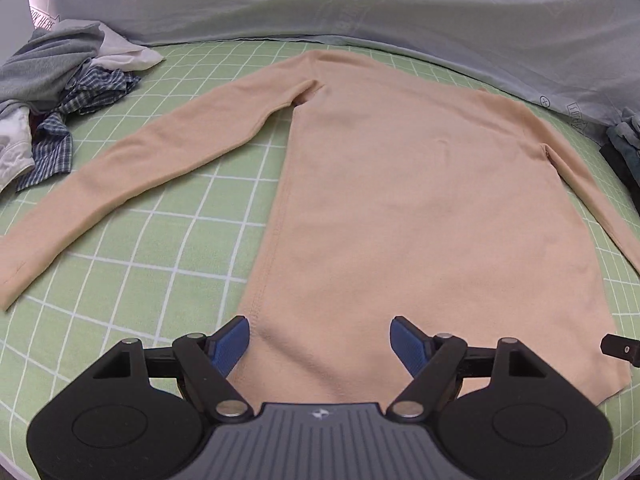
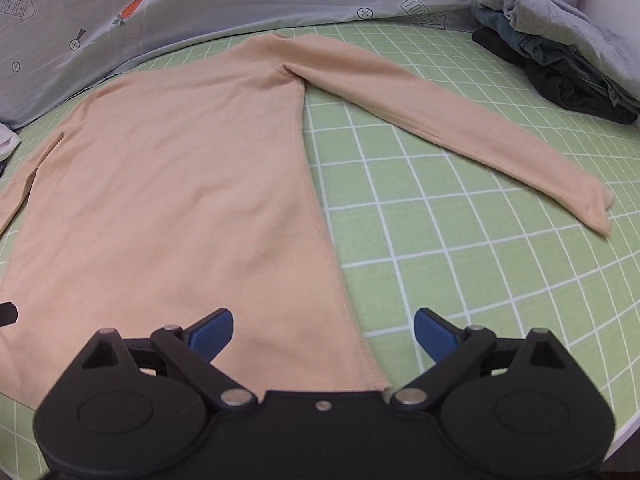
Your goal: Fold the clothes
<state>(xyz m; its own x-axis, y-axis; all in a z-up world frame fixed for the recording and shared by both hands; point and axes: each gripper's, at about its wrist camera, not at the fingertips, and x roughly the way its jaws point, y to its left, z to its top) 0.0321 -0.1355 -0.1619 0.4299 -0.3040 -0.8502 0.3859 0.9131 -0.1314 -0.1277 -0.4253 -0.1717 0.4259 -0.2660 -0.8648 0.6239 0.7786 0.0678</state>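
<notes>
Through the left wrist camera I see my left tongs (image 1: 320, 344) spread wide and grasping nothing, poised over the near left corner of the peach long-sleeved top (image 1: 400, 200). The top lies flat on the green checked bed sheet (image 1: 140, 248), hem toward me, collar at the far side against the grey carrot-print bedding (image 1: 360, 12). Its left sleeve (image 1: 132, 168) stretches out across the sheet to the left. Beyond the sleeve sits a crumpled heap of clothes (image 1: 60, 92), grey, white and blue plaid. At the right edge a black tip of the other tongs just shows.

Through the right wrist camera my right tongs (image 2: 323, 334) are likewise released, blue pads apart, straddling the top's (image 2: 180, 180) near right corner where the side seam meets the hem. The right sleeve (image 2: 440, 120) angles out over the sheet (image 2: 480, 280). A folded stack of dark and grey garments (image 2: 560, 52) sits at the far right, well apart from the sleeve.
</notes>
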